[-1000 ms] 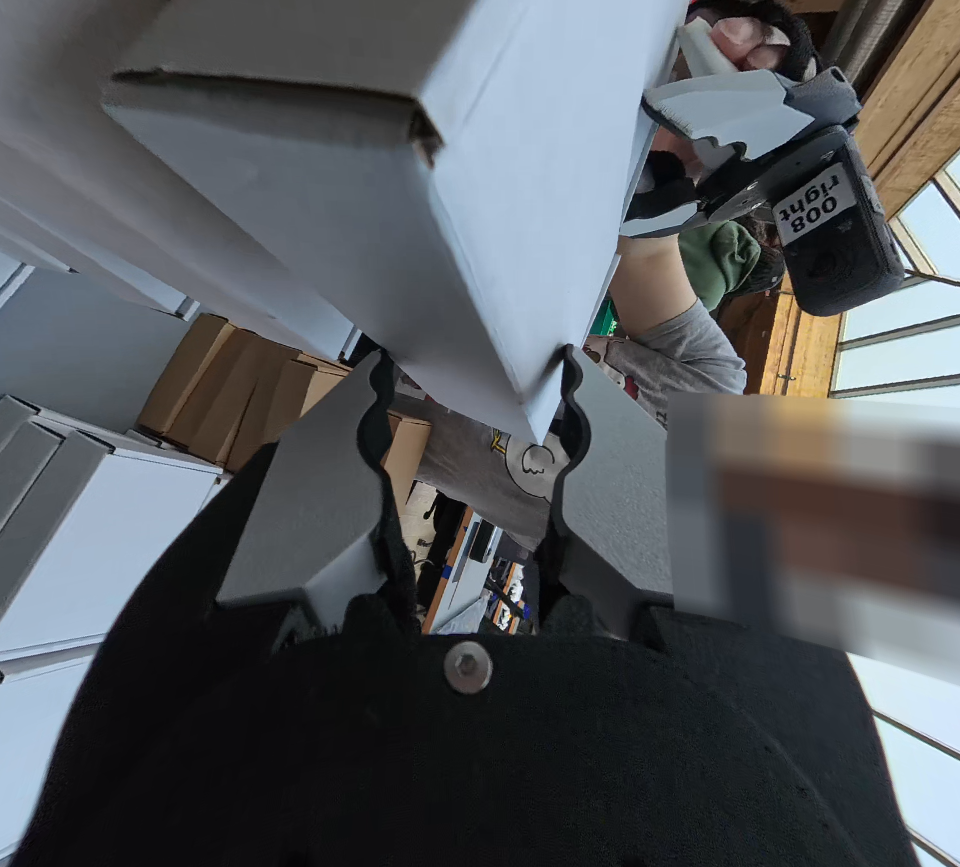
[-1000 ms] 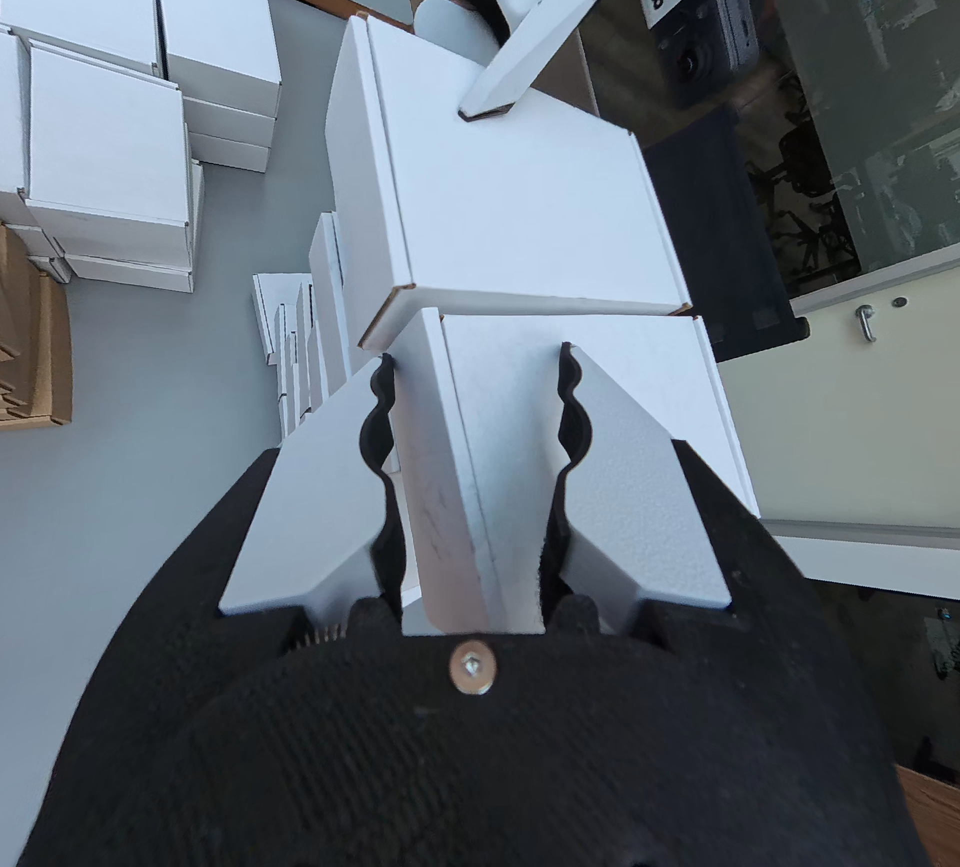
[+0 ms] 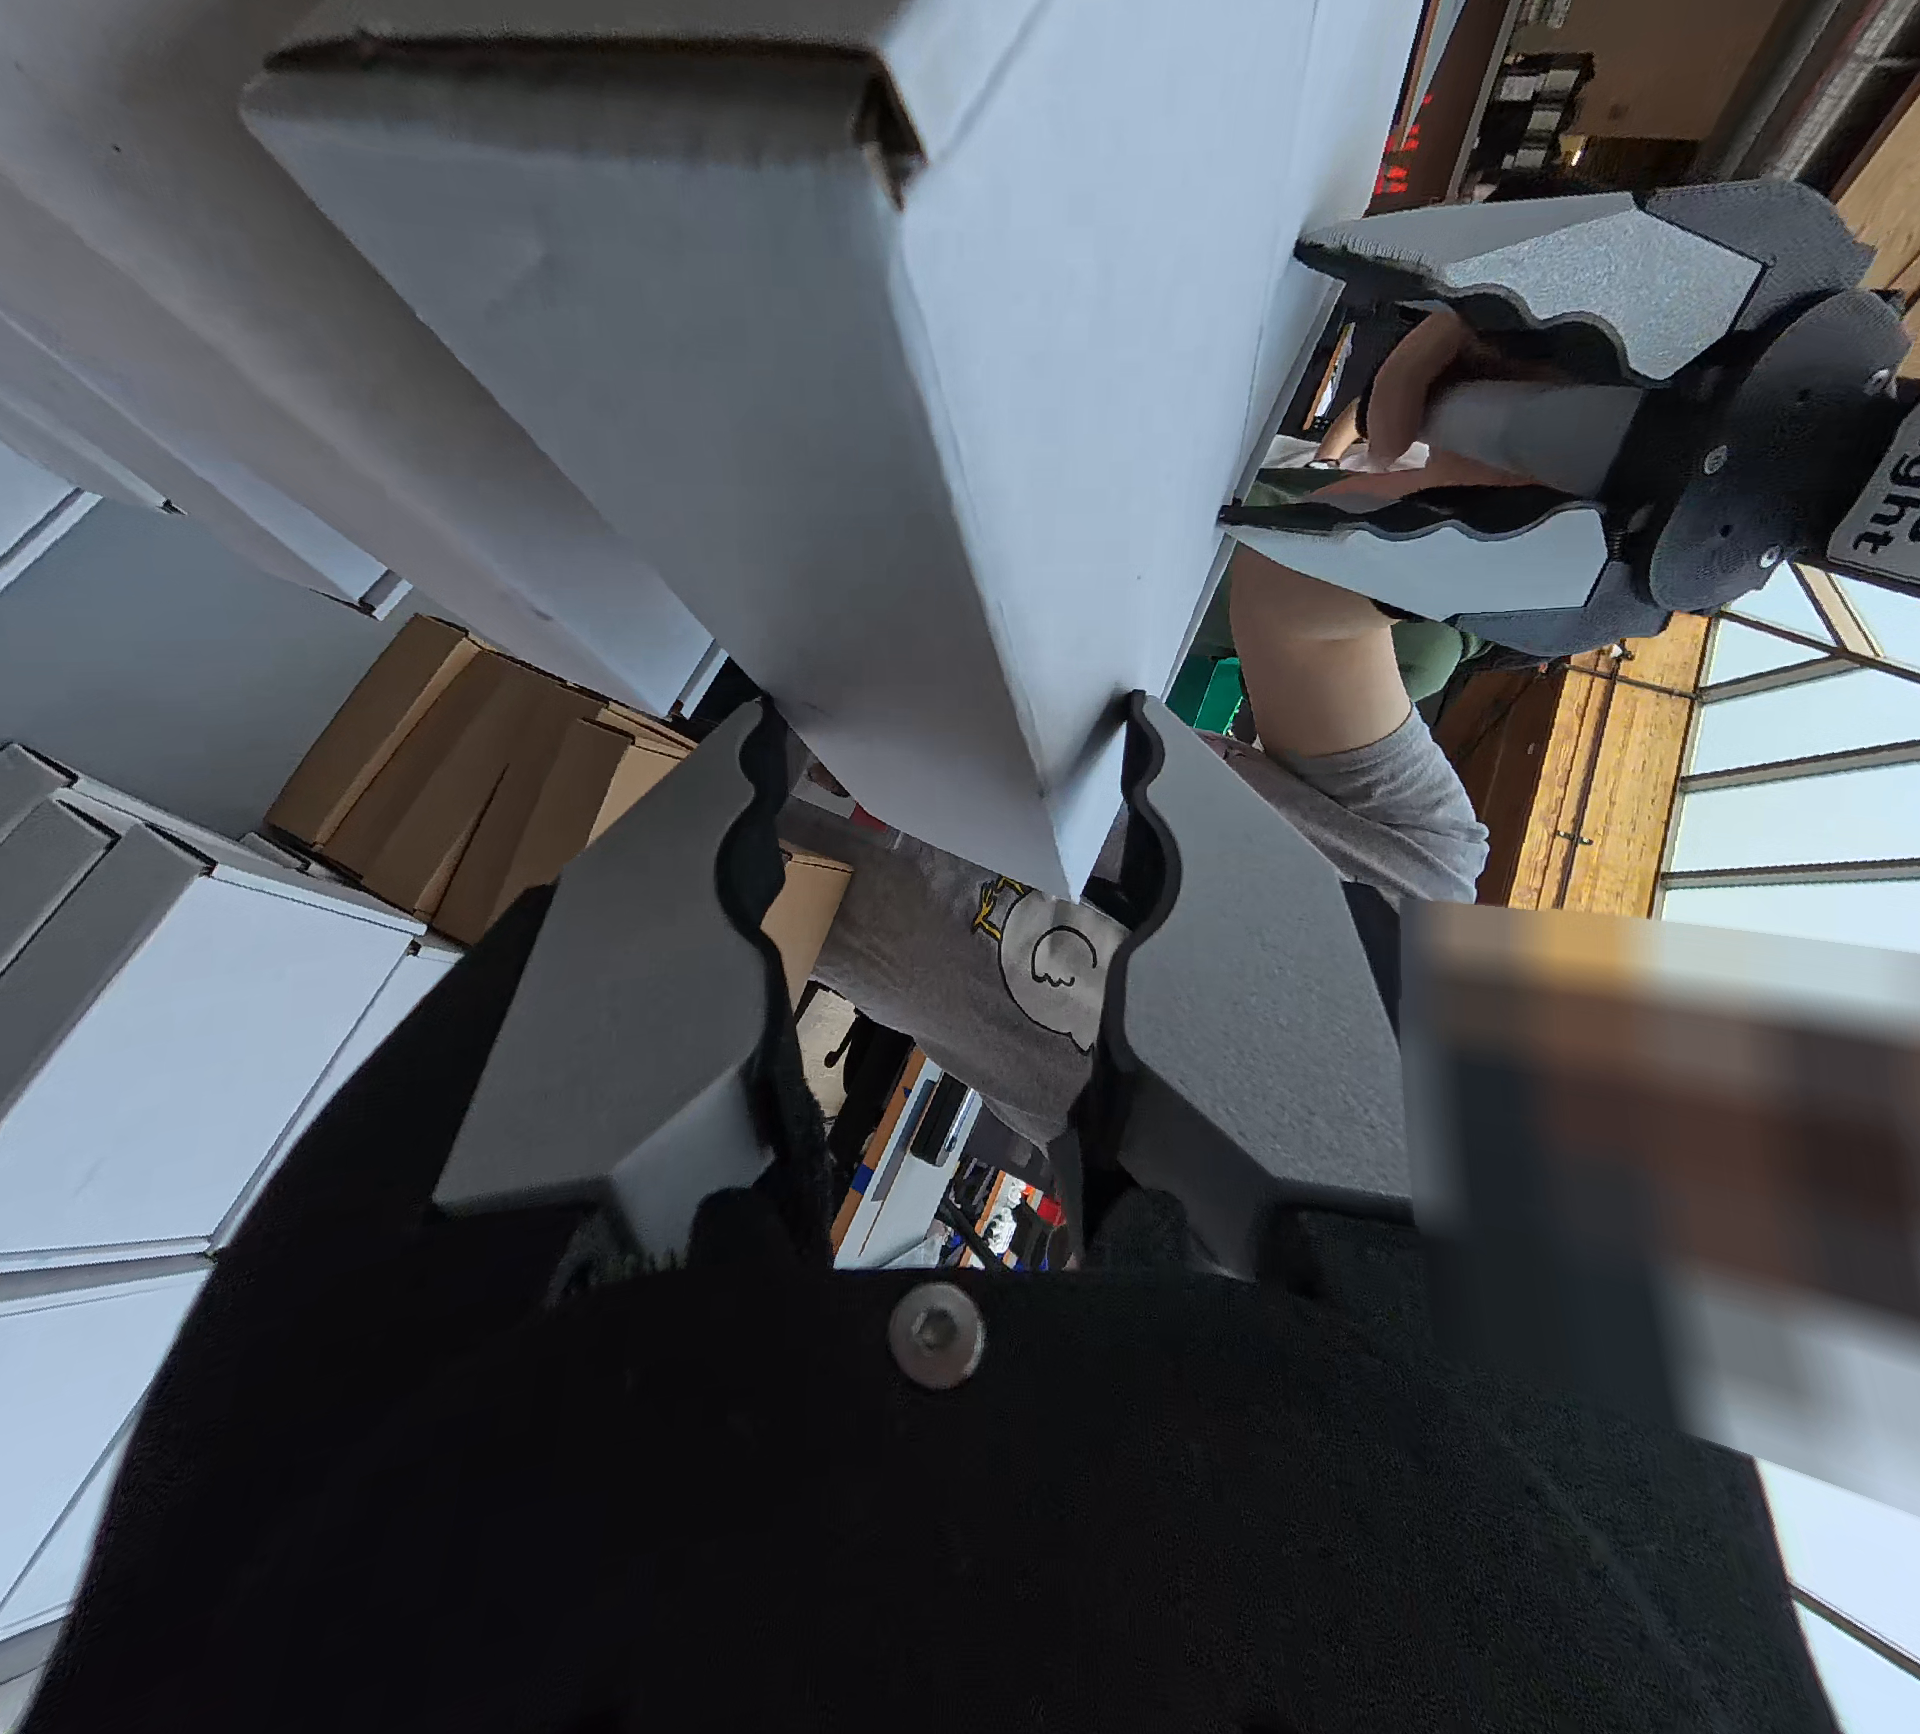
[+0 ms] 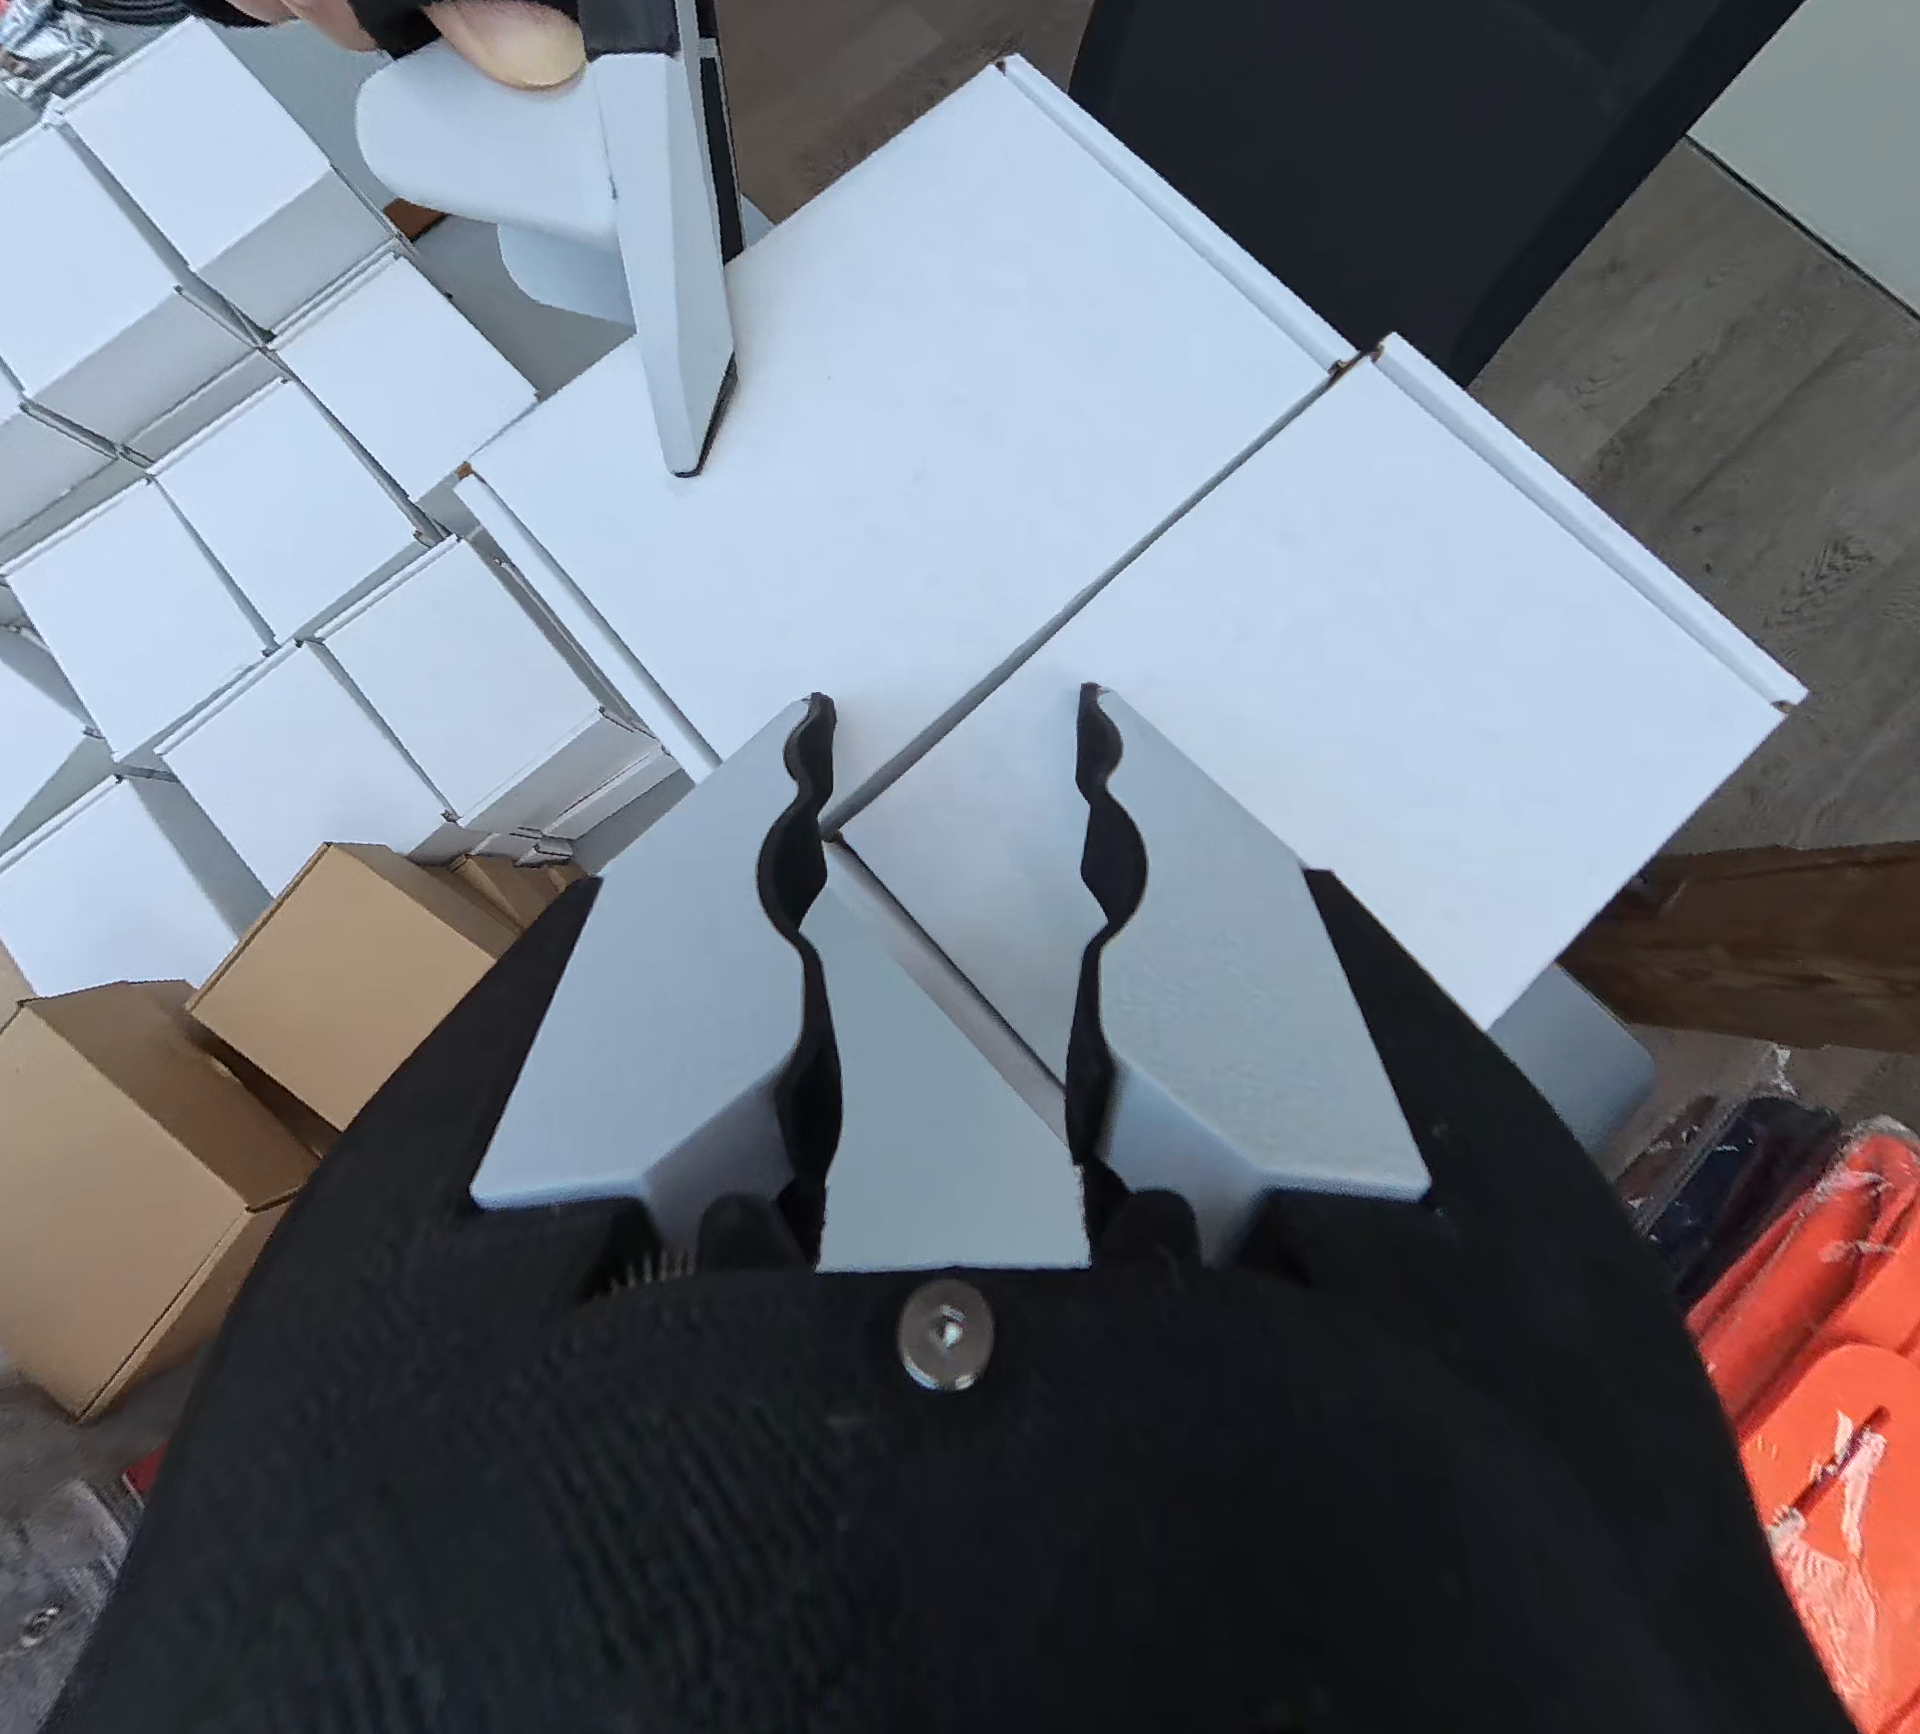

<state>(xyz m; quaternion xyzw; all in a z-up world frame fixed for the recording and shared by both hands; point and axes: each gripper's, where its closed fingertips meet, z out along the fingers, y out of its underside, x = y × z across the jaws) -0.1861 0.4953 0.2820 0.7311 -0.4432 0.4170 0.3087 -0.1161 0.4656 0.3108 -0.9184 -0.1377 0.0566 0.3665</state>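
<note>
Dozens of closed white boxes (image 4: 281, 531) sit stacked on a grey surface (image 3: 156, 645), with brown cartons (image 4: 343, 967) beside them, also shut. Nothing shows what any of them holds. In front of these, two larger flat white boxes are held up above the floor. A second ago they met at a skewed angle; now the far box (image 4: 935, 385) and the near box (image 4: 1351, 697) lie edge to edge with their tops level. The left gripper (image 3: 945, 718) has its jaws clamped across a corner of the far box, one finger pressing on its top. The right gripper (image 4: 951, 708) has its jaws clenched on the near box's side wall. Both held boxes are closed, so their contents are hidden.
</note>
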